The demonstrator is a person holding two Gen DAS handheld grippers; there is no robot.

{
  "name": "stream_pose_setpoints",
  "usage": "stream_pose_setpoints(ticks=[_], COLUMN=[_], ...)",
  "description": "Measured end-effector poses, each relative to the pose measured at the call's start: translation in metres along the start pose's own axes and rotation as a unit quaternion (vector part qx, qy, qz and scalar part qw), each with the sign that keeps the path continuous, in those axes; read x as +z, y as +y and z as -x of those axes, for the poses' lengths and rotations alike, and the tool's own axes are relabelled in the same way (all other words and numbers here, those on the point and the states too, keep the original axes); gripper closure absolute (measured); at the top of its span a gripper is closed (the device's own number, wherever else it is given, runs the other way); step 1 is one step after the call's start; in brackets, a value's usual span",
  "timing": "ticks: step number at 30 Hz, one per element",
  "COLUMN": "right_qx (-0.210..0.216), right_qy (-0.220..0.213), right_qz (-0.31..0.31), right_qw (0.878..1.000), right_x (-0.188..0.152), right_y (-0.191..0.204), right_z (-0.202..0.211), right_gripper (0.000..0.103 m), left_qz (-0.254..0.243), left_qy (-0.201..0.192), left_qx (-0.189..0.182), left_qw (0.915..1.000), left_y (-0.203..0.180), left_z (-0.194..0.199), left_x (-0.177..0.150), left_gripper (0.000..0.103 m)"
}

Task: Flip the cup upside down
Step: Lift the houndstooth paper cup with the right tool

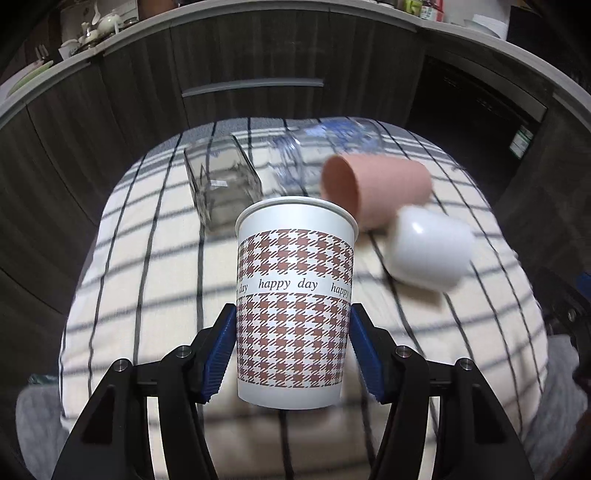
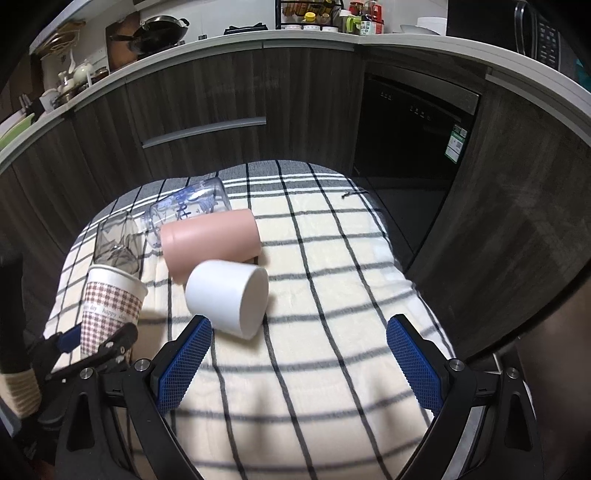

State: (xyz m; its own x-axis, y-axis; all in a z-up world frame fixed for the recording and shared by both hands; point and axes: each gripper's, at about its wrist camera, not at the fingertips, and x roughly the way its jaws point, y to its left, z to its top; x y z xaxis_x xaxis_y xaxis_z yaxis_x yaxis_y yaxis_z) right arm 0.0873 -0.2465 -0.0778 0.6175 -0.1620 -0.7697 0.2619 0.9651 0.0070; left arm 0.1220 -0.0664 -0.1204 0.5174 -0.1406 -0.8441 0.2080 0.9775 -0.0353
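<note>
Setting: home kitchen — dark wood-grain cabinets [image 2: 207, 99] under a pale countertop [image 2: 310, 37] carrying a wok [image 2: 159, 31], teapots [image 2: 79, 72] and condiment jars [image 2: 332, 16], built-in dishwasher [image 2: 413, 122] at right, checked cloth [image 2: 332, 295] over the work surface

Paper cup [image 1: 295, 295], white with brown houndstooth bands and "happy day" lettering, upright, mouth up, above checked cloth [image 1: 147, 295]
</note>
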Motion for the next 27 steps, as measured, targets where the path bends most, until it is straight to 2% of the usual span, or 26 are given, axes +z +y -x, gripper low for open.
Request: stream_pose_setpoints(ticks=[6,9,15,20,22,23,24,27], right_qx=[-0.003,-0.007,-0.025,-0.028,-0.027,-0.025,-0.026,-0.025], right_qy=[0.015,0.022,0.028,0.042,0.045,0.045,0.046,0.044], right_qz=[-0.003,-0.004,-0.006,-0.018,-0.021,-0.022,-0.022,-0.022], right_qw=[1.000,1.000,0.999,0.999,0.998,0.998,0.998,0.998], right_x=[-0.019,-0.031,-0.045,-0.051,-0.053,-0.053,-0.054,-0.054], right_y=[-0.020,-0.028,-0.041,-0.049,-0.051,-0.052,-0.052,-0.052], right_z=[0.024,0.031,0.039,0.036,0.034,0.034,0.033,0.035], right_gripper=[0.007,0.007,0.007,0.007,0.007,0.007,0.007,0.007], left_qz=[0.009,-0.002,-0.006,-0.012,-0.012,-0.012,-0.012,-0.012], left_qy=[-0.007,-0.014,0.020,0.029,0.030,0.029,0.028,0.028], left_qx=[-0.019,-0.031,-0.054,-0.050,-0.050,-0.046,-0.042,-0.047], left_qw=[0.9998,0.9994,0.9983,0.9982,0.9982,0.9985,0.9987,0.9984], left_y=[-0.011,-0.022,-0.037,-0.042,-0.041,-0.041,-0.041,-0.041], left_z=[0.031,0.038,0.022,0.016,0.016,0.016,0.017,0.020], left_x=[-0.040,-0.051,-0.064,-0.068,-0.069,-0.069,-0.070,-0.070], left_gripper=[0.044,0.044,0.044,0.043,0.036,0.027,0.022,0.021])
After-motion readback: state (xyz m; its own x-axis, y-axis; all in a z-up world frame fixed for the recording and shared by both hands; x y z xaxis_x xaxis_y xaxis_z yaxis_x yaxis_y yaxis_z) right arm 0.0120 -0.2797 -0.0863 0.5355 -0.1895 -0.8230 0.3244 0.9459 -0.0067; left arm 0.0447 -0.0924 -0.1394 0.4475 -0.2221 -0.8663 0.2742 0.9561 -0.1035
